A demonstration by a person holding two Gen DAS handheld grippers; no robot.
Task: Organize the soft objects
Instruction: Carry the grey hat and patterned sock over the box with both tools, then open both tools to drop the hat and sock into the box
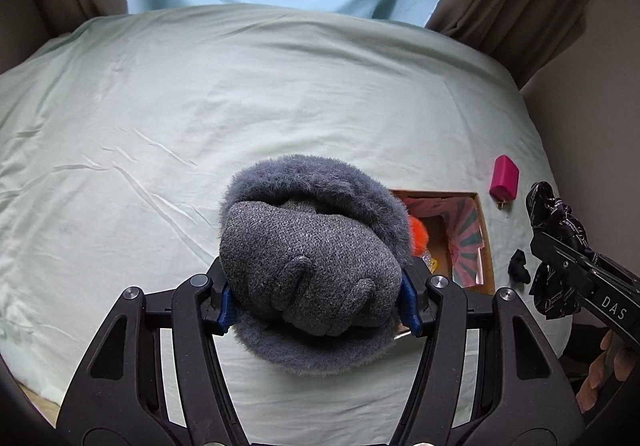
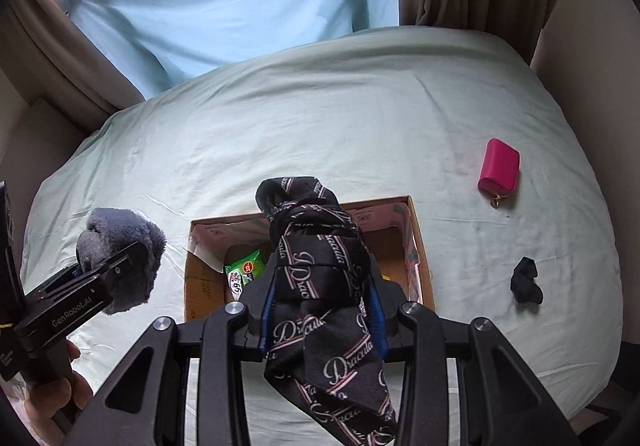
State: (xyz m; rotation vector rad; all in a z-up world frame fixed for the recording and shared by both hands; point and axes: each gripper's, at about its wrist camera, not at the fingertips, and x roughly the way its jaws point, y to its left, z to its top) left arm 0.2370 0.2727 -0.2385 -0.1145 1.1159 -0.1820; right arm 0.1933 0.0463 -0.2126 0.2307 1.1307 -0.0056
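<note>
Two soft things are in hand at once: the left hand-held gripper (image 1: 316, 306) has its blue pads pressed into a grey knitted glove with a fluffy cuff (image 1: 312, 266), and the right hand-held gripper (image 2: 320, 306) is clamped narrowly on a knotted black scarf printed with script lettering (image 2: 320, 270), whose loose tail hangs below the jaws toward the camera. Just beyond both sits an open cardboard box (image 2: 420, 246) on the pale green bed sheet (image 2: 320, 126) — already holding a green packet (image 2: 244, 270) and, in the left view, something orange (image 1: 418, 230). The scarf hangs over the box's opening; the glove is off to the box's left side, not yet above it. Farther right lie a small black fabric lump (image 2: 527, 282) and, beyond it, a pink pouch (image 2: 499, 166), both well apart from the box. The risk, as I judge it, is the scarf's dangling tail draping over the box wall on release and dragging the bundle out, or the bulky glove snagging the near rim and tipping the light box on the soft mattress — two grippers crowding one opening could also knock together.
</note>
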